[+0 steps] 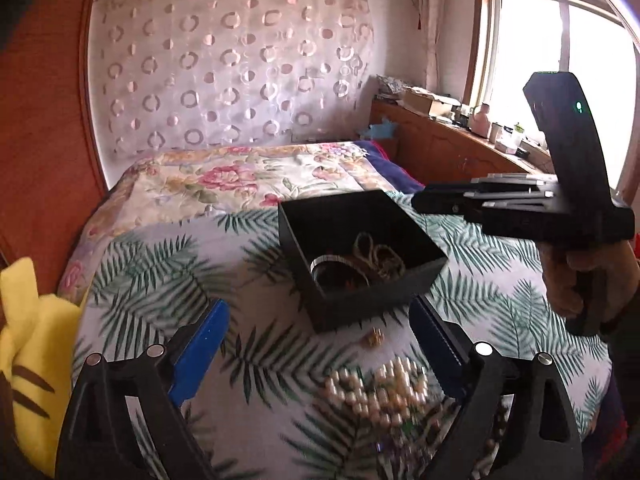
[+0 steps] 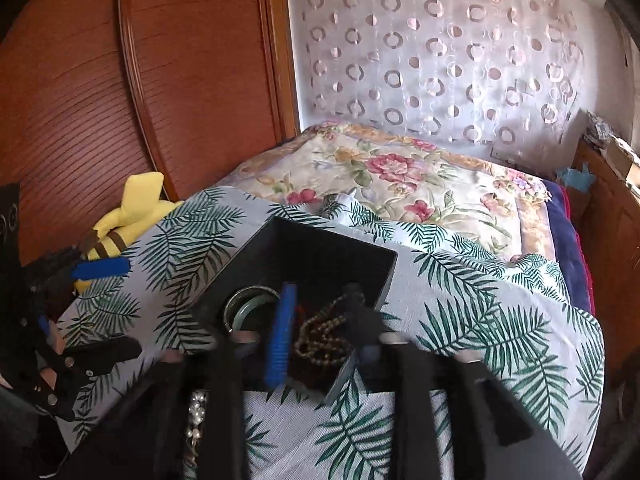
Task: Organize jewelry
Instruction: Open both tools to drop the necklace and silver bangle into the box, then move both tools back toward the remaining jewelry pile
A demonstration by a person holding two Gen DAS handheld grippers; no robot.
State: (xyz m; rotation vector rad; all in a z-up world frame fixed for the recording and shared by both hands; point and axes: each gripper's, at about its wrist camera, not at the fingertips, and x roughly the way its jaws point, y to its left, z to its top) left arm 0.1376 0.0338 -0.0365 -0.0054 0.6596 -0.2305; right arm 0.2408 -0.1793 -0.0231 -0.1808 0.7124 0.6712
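A black open box [image 1: 362, 252] stands on the fern-print cloth; it holds a green bangle [image 2: 250, 308] and a brown bead chain [image 2: 324, 336]. A pearl necklace [image 1: 380, 394] and a small gold piece [image 1: 375, 337] lie on the cloth before the box. My left gripper [image 1: 320, 340] is open, hovering above the pearls and gold piece, holding nothing. My right gripper [image 2: 320, 328] is open above the box, empty; it also shows in the left wrist view [image 1: 480, 200], right of the box. The left gripper shows at the right wrist view's left edge [image 2: 92, 308].
A yellow striped plush toy [image 1: 32, 360] lies at the cloth's left edge. A floral quilt [image 1: 256, 176] covers the bed behind. A wooden wardrobe [image 2: 140, 80] stands left, a cluttered wooden shelf [image 1: 460, 132] under the window right.
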